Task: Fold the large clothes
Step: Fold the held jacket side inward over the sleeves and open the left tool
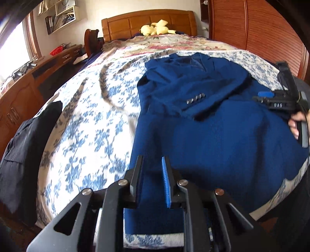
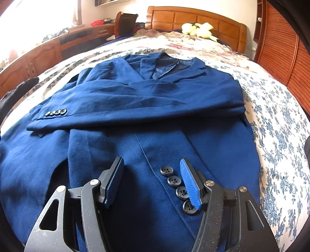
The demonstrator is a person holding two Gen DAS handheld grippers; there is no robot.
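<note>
Nearest the lens, L wrist view: left gripper (image 1: 153,174), jaws parted by a narrow gap, blue jacket cloth showing between them; whether they pinch it cannot be told. Its right finger carries a blue ribbed pad (image 1: 166,186).

Left to right, L view: 1 dark garment (image 1: 25,147) draped at the bed's left edge; floral bedspread (image 1: 91,124); blue suit jacket (image 1: 203,120) lying flat on the spread, right of centre; right gripper (image 1: 265,94) at far right, held in a hand (image 1: 296,124) (pistol-style grip, fingers wrapped round the handle), hovering over the jacket's right side.

R wrist view: right gripper (image 2: 153,178) with jaws spread wide, nothing between them but the cloth below. Jacket (image 2: 147,100) lies front-up, collar toward the headboard (image 2: 195,21). 2 sleeves are folded in: one lies crosswise over the chest with 4 cuff buttons (image 2: 56,112) at its left end; the other runs toward the camera with 4 cuff buttons (image 2: 175,191) just beside the right finger's blue pad (image 2: 190,186).

Containers: wall shelf unit (image 1: 62,15) upper left, w/ upright folders and papers (count unclear).

Background: 1 yellow plush toy (image 1: 157,28) at the headboard, wooden wardrobe (image 1: 255,29) at right.
</note>
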